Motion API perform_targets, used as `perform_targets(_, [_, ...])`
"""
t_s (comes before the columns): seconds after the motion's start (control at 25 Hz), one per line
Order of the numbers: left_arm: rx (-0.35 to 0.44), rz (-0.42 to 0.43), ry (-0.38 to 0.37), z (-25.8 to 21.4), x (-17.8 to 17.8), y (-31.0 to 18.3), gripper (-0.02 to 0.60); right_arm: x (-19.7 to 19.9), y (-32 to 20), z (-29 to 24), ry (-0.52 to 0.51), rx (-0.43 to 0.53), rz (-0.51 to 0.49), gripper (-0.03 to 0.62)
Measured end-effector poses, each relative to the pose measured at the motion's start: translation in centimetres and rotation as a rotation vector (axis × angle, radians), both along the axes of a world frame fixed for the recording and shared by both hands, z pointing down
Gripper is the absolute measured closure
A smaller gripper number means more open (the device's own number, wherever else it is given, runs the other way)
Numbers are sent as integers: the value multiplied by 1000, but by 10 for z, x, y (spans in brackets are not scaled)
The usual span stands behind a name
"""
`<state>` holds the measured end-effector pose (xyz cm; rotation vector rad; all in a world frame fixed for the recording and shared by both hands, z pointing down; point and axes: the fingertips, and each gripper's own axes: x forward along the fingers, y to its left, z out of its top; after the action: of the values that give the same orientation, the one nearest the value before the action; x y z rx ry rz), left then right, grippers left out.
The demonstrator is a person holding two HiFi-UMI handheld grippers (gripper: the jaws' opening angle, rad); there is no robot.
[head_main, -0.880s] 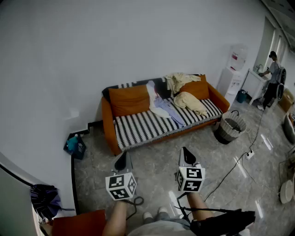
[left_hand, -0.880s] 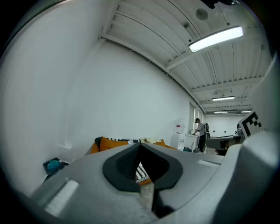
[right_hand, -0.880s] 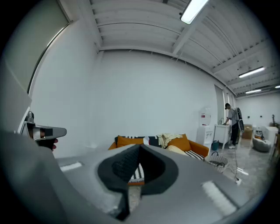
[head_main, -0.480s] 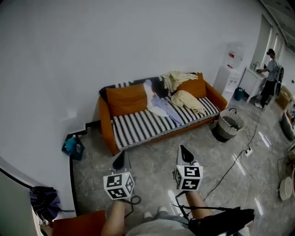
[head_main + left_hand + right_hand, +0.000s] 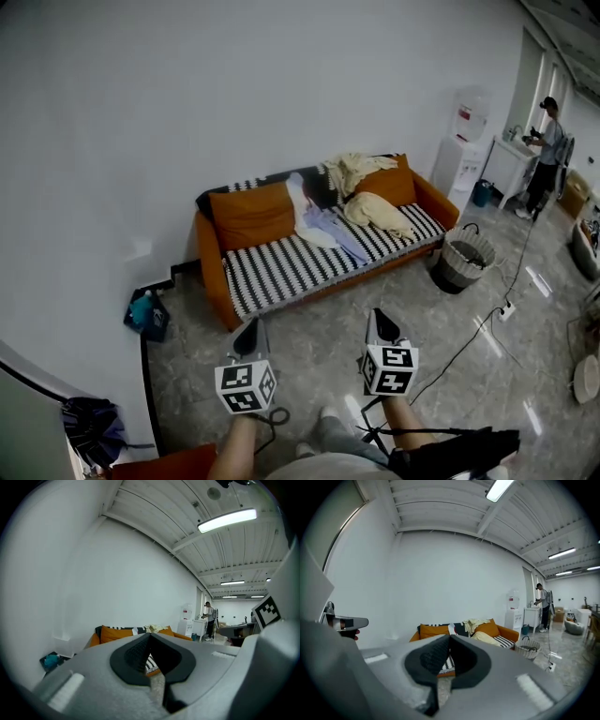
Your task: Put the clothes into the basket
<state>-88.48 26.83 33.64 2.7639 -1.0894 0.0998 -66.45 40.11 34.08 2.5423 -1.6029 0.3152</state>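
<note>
Both jaw pairs are pressed together on nothing: my left gripper (image 5: 249, 330) and right gripper (image 5: 380, 323) hang over the floor (image 5: 309, 323), well apart from the sofa (image 5: 281, 267). Clothes lie on its right half: a pale blue shirt (image 5: 323, 225), a cream garment (image 5: 380, 214) on the seat, another cream piece (image 5: 352, 169) over the backrest. The basket (image 5: 464, 258) stands right of it. Light, limp cloth, I judge; I'd pinch a bunched fold.

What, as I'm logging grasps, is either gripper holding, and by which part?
Nothing. The left gripper and right gripper are both shut and empty; the clothes lie on the sofa.
</note>
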Motion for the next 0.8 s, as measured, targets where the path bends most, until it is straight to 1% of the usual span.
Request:
perform_targets(0.12, [-8,10,-12,7,18,-12,578,20,-10,4,23,-10,15,592])
perform_targets(0.32, [-4,13,-19,10,60,-45,578,63,-45,8,3,-1,16,592])
perform_targets(0.6, [15,-19,-4,-4,123,-105,578,129,-112,-6,14,12,-24,592])
perform_targets(0.8, [17,-53,-8,-3,163,-142,578,174,-153,-10,15,21,-49,592])
